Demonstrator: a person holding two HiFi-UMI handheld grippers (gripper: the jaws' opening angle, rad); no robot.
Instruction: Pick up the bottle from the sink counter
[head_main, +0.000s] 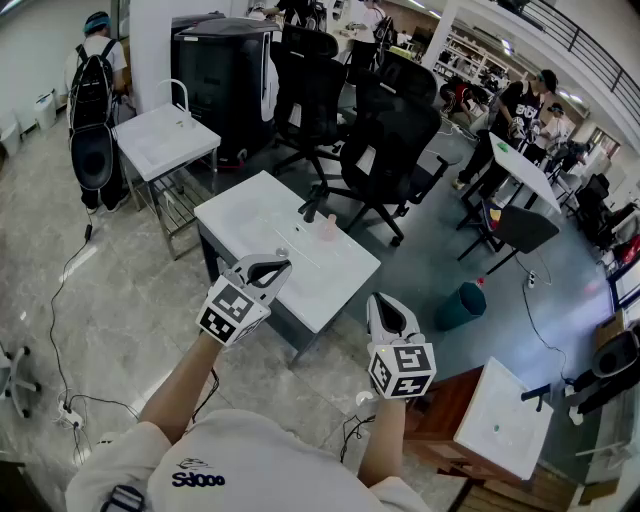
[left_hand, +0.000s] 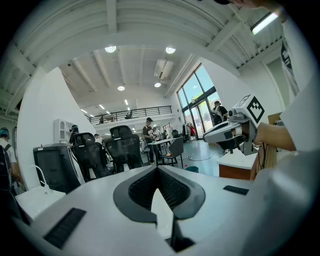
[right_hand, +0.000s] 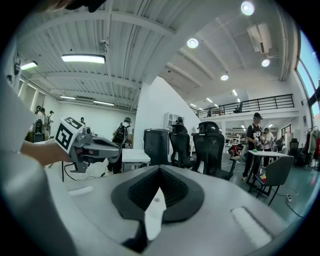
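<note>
In the head view, we hold the 2 grippers out in front of us, roughly level. The left gripper (head_main: 278, 266) shows against the near edge of the white sink counter (head_main: 250, 215). The right gripper (head_main: 380, 302) sits just off its near right corner. The small pinkish bottle (head_main: 328, 228) stands upright on the counter, just beside the dark faucet (head_main: 312, 205) and well apart from both grippers. Black office chairs (head_main: 395, 135) crowd behind the counter, and a teal bin (head_main: 460, 306) stands on the floor to its right.

In the left gripper view, its 2 jaws are clenched together at the tips, with nothing between them. The other gripper shows at the right.

In the right gripper view, the 2 jaws likewise meet, gripping nothing. The chairs stand ahead of them.
</note>
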